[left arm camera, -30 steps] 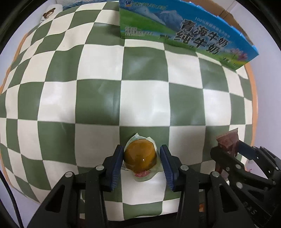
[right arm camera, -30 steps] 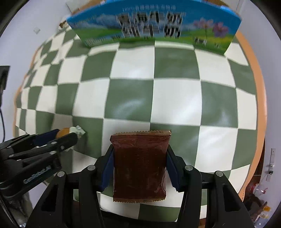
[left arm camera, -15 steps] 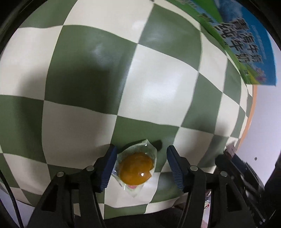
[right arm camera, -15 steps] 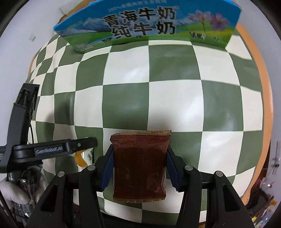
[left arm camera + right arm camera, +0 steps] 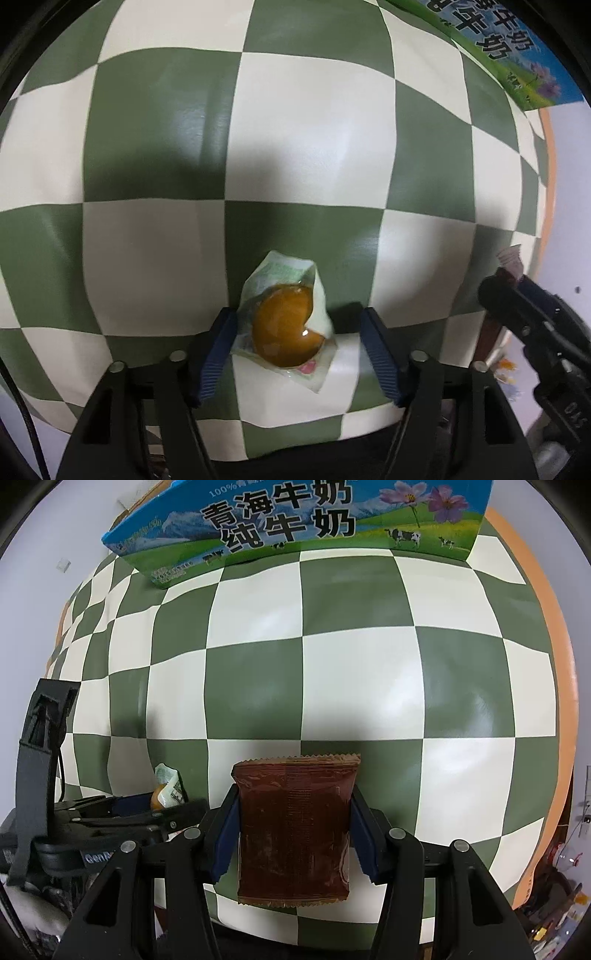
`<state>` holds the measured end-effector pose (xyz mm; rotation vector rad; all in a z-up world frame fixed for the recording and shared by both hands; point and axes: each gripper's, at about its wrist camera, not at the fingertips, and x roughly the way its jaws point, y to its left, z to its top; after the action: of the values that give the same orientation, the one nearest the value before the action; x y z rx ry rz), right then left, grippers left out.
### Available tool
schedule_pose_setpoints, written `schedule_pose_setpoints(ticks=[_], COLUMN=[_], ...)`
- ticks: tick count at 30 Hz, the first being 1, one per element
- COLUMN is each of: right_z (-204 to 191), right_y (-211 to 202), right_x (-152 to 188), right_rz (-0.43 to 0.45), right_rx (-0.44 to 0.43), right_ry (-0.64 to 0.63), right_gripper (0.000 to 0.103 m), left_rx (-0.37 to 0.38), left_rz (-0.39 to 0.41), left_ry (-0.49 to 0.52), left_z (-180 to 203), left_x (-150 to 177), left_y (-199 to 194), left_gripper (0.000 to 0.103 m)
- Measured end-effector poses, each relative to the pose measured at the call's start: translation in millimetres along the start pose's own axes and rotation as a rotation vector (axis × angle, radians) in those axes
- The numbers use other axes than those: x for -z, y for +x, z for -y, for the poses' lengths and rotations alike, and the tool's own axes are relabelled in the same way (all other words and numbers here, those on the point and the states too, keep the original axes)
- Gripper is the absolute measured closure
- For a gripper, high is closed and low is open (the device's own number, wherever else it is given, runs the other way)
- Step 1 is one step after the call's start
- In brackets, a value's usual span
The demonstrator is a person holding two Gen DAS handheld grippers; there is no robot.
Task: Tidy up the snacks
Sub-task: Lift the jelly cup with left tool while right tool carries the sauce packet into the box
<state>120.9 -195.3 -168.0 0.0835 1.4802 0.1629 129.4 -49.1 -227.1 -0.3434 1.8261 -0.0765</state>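
A clear-wrapped orange jelly snack (image 5: 286, 328) lies on the green and white checkered cloth (image 5: 155, 258) between the fingers of my left gripper (image 5: 295, 343). The jaws stand wide and do not touch it. The snack also shows in the right wrist view (image 5: 166, 788). My right gripper (image 5: 293, 823) is shut on a brown snack packet (image 5: 293, 827) and holds it upright above the cloth. The right gripper shows at the right edge of the left wrist view (image 5: 532, 325).
A blue and green milk carton box (image 5: 295, 520) stands at the far side of the table; it also shows in the left wrist view (image 5: 517, 48). The orange table edge (image 5: 554, 664) runs along the right. The left gripper's body (image 5: 74, 823) sits at lower left.
My left gripper let go of the jelly snack, opened wide and lowered close to the cloth. The right gripper kept its hold on the brown packet and moved nearer the milk box.
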Motion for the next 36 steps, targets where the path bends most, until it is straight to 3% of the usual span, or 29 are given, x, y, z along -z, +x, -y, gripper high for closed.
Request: schedule_pose_setpoints(ticks=[1, 3, 8, 15, 18, 20, 22, 27, 32, 36], right_z=[1, 0, 1, 4, 9, 13, 17, 24, 33, 41], right_y=[0, -2, -14, -57, -84, -105, -126, -163, -166, -146], right_x=[-1, 1, -2, -24, -43, -61, -84, -158, -241, -299], right_rz=[0.0, 0.003, 0.029, 0.099, 0.15, 0.188, 0.23, 0.304, 0.317, 0.281], right_rx=[0.001, 0.001, -0.002, -0.045, -0.062, -0.079, -0.087, -0.081, -0.047, -0.01], right_ry=[-0.001, -0.007, -0.016, -0.02, -0.022, -0.022, -0.027, -0.047, -0.043, -0.04], right_gripper=[0.046, 0.046, 0.046, 0.046, 0.046, 0.046, 0.046, 0.046, 0.046, 0.046], left_rx=[-0.032, -0.019, -0.023, 0.073, 0.111, 0.135, 0.149, 0.14, 0.113, 0.087], left_rz=[0.017, 0.037, 0.08, 0.19, 0.251, 0.289, 0.373, 0.472, 0.496, 0.474], left_ry=[0.01, 0.008, 0.017, 0.03, 0.059, 0.076, 0.142, 0.187, 0.198, 0.203], left_z=[3, 6, 25, 57, 68, 51, 56, 76, 92, 103], left_x=[3, 10, 18, 11, -13, -38, -62, -125, -205, -261], left_y=[-1, -3, -17, -78, -116, -143, -168, -209, -233, -229], left_gripper=[0.054, 0.063, 0.063, 0.063, 0.063, 0.063, 0.063, 0.063, 0.063, 0.063])
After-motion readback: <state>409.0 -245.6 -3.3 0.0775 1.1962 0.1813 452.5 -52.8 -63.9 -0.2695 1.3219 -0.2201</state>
